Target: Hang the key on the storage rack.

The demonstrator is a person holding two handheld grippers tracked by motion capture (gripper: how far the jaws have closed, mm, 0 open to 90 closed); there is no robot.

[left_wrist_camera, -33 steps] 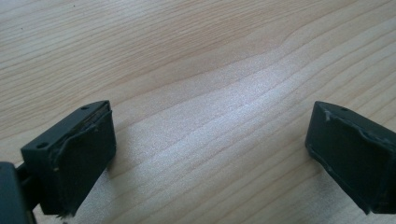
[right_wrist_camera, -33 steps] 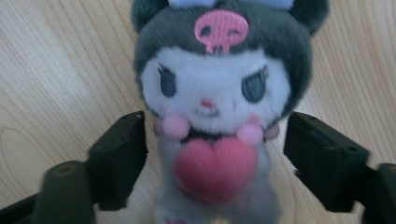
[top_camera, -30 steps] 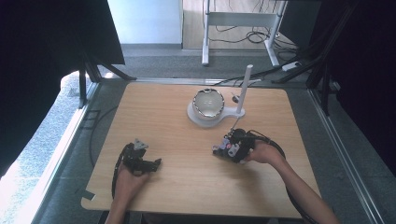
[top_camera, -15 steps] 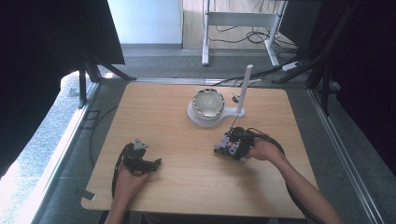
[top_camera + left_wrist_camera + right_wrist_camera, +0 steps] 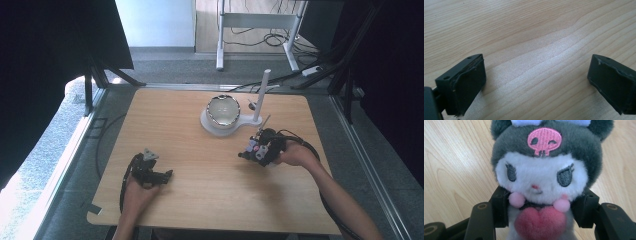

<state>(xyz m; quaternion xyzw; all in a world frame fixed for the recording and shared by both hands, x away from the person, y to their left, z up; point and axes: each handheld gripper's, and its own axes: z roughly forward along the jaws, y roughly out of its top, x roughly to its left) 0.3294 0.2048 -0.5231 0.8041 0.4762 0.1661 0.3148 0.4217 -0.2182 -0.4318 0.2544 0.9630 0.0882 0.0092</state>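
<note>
Plush toy (image 5: 541, 177) with grey hood and pink heart clamped by its body in the right gripper (image 5: 257, 149), held near the bowl stand (image 5: 225, 125), left gripper (image 5: 534, 82) spread wide over the bare wooden table (image 5: 190, 145).

Grey-and-white plush toy (image 5: 541, 177) with pink skull, pink heart, pale blue bow; light wood-grain table (image 5: 170, 125); black tongs (image 5: 541, 220).

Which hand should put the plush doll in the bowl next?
The right. Its gripper already squeezes the plush doll between its fingers, close to the bowl. The left gripper sits open and empty over bare table, farther away.
</note>
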